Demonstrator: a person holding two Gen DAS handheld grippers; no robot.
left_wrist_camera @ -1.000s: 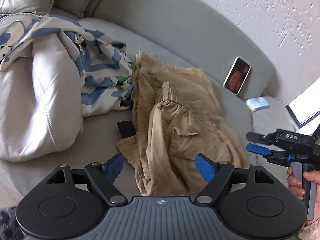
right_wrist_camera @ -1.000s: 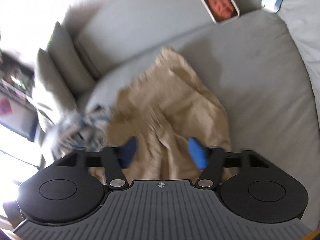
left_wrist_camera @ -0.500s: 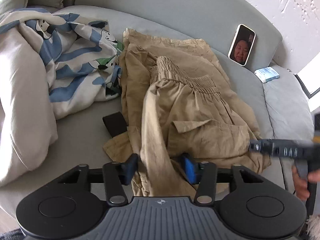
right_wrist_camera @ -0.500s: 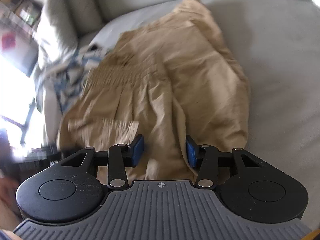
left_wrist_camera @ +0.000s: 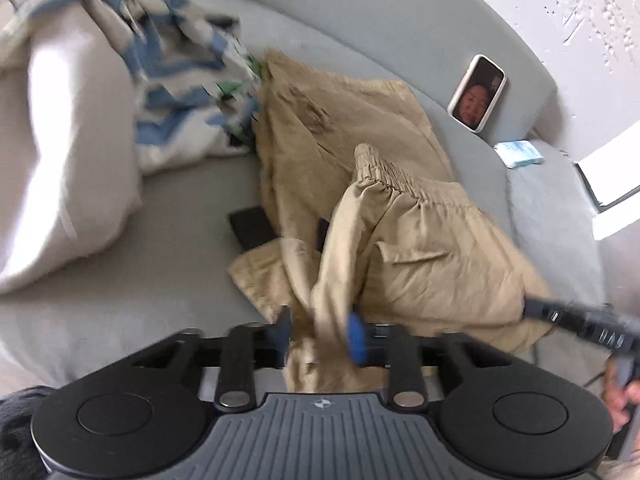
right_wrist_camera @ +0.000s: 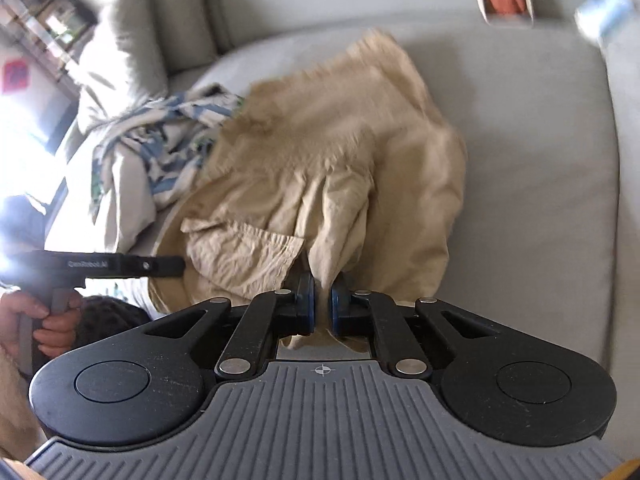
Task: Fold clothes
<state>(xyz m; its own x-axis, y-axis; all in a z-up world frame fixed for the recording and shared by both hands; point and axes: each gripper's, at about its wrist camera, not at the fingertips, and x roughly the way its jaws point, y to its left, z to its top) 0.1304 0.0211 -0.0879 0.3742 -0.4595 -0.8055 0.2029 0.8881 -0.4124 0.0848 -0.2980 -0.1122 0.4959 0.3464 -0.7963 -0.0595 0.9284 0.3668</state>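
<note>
Your tan shorts (left_wrist_camera: 420,248) lie crumpled on the grey sofa (left_wrist_camera: 380,24), just beside the blue-striped cloth (left_wrist_camera: 180,92) and the white pillow (left_wrist_camera: 68,152). Your right gripper (right_wrist_camera: 321,304) has its pads pinched narrow on a fold of the shorts. Your left gripper (left_wrist_camera: 320,334) has cloth bunched between its blue pads (left_wrist_camera: 356,338), set wider. A phone (left_wrist_camera: 477,93) leans on the sofa back beyond the shorts.

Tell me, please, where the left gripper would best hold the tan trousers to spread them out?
Probably the gathered elastic waistband of the tan trousers, approached from the near left: it stands raised as a firm ridge, opposite the edge the right gripper pinches.
</note>
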